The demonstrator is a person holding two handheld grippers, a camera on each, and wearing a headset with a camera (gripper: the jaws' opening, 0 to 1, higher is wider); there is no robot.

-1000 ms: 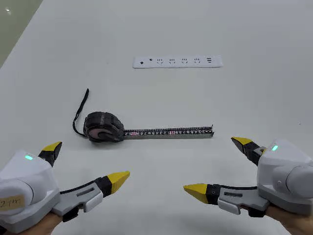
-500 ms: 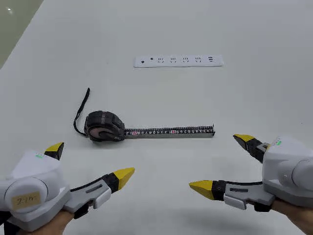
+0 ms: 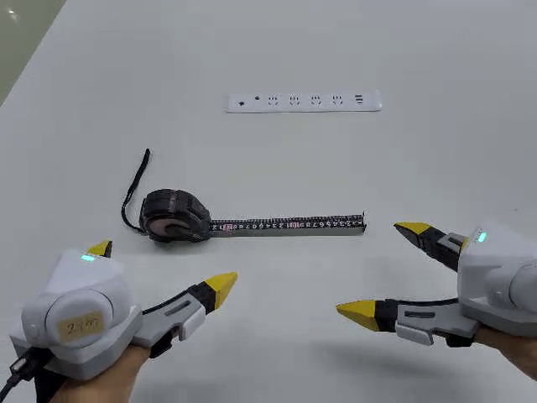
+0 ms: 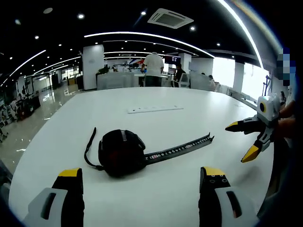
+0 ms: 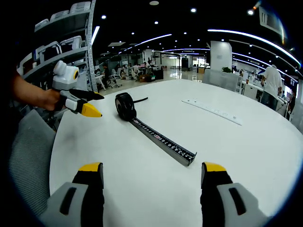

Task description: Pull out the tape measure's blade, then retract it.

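hovering wide and empty — left gripper and right gripper — near the tape measure, blade extended.

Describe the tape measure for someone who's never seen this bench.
On the white table, nearer the person than the flat white power strip, lies the tape measure. Its round black case has a wrist strap at one end and a numbered blade pulled out at the other.

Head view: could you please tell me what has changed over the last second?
The left gripper has edged forward toward the tape measure; the right gripper barely shifted. Both stay open, holding nothing. The tape measure, blade out, and power strip lie unmoved.
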